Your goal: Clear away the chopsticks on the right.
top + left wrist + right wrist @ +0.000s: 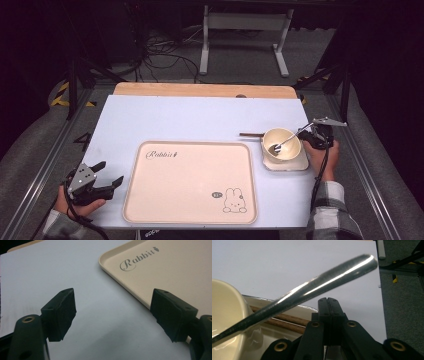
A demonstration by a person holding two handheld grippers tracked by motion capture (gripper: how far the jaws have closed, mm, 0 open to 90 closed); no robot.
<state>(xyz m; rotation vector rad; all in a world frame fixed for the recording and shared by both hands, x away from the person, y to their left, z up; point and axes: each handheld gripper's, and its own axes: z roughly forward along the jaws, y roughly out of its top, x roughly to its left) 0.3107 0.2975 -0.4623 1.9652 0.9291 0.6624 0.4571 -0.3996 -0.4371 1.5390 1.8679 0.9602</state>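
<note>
At the table's left edge the left gripper point(107, 174) rests in the person's hand with its jaws spread wide and nothing between them; in the left gripper view they frame bare white table point(50, 272) and the corner of the tray. That tray point(150, 200) is a pale cream rectangle with rounded corners, the word "Rabbit" in script at its upper left and a small rabbit drawing at its lower right, and nothing lies on it. Right of the tray stands a cream bowl point(290, 151) on a small shallow dish point(300, 167), with dark brown chopsticks point(250, 134) lying behind it; their far ends are hidden by the bowl. A shiny metal spoon point(280, 145) leans in the bowl, head down inside and handle rising toward the right gripper point(306, 132). In the right gripper view that gripper's jaws stand pressed together with the spoon handle point(317, 287) crossing just above and in front of them, blurred; whether the handle is pinched between them cannot be made out. The bowl's inside is partly cut off there.
</note>
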